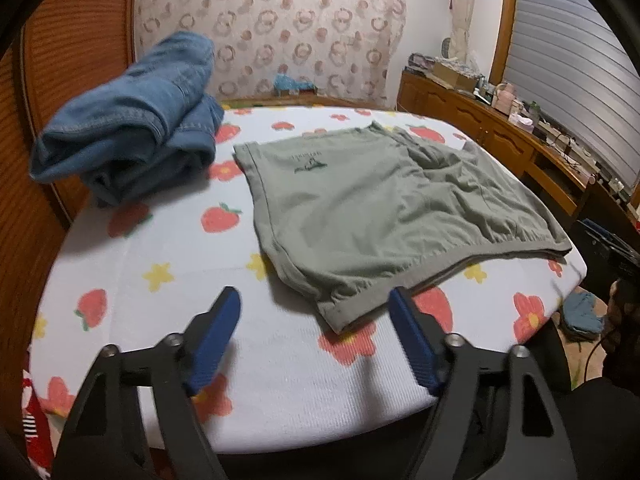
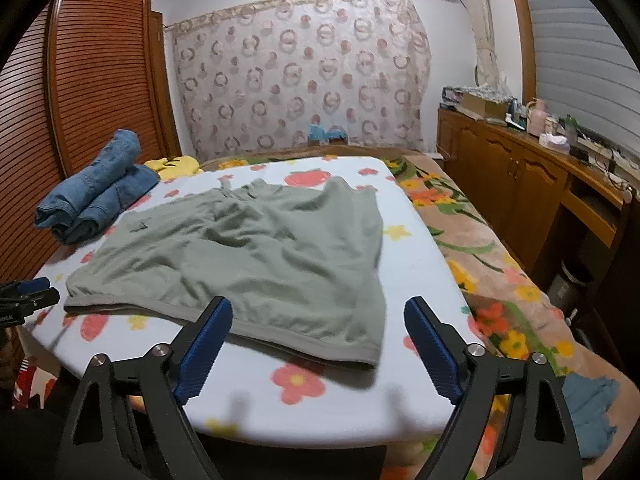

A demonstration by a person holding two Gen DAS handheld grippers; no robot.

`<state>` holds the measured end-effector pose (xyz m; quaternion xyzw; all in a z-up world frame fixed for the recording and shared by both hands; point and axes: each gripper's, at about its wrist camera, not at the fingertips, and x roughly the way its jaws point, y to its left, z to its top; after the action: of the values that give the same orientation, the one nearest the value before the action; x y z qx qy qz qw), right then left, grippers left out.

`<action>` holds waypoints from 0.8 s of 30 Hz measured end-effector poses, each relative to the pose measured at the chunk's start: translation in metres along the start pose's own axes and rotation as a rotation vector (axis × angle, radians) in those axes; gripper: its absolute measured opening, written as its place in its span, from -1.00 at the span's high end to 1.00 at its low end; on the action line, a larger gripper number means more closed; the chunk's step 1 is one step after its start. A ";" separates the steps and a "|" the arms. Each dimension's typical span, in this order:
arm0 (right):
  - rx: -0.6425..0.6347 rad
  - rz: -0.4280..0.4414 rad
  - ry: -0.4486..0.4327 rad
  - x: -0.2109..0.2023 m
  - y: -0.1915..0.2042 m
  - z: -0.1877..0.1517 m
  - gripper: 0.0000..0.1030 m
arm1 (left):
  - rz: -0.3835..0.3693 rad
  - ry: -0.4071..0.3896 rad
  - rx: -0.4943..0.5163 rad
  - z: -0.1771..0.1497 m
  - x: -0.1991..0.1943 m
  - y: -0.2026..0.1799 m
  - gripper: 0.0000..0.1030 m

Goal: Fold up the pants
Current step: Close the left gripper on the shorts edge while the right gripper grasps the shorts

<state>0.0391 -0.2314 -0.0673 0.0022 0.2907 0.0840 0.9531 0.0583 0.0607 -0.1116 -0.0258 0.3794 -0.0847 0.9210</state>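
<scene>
Grey-green shorts (image 1: 384, 208) lie spread flat on a white flower-print board (image 1: 168, 252), waistband toward me. They also show in the right wrist view (image 2: 260, 256). My left gripper (image 1: 316, 304) is open and empty, just above the board near the waistband's left corner. My right gripper (image 2: 318, 312) is open and empty, hovering at the waistband's right end. The left gripper's tips (image 2: 36, 288) show at the left edge of the right wrist view.
Folded blue jeans (image 1: 132, 128) are stacked at the board's far left, also in the right wrist view (image 2: 92, 196). A wooden louvred wardrobe (image 2: 80, 100) stands at left, a cluttered wooden sideboard (image 2: 520, 176) at right, a floral blanket (image 2: 480, 260) beside the board.
</scene>
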 end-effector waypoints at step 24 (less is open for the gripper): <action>0.041 0.024 0.039 0.016 -0.016 0.008 -0.52 | -0.062 0.015 0.096 0.012 0.002 -0.012 0.83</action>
<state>0.0592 -0.2438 -0.0698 0.0236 0.3109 0.0892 0.9459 0.0664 0.0484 -0.1028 0.0074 0.3808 -0.1315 0.9152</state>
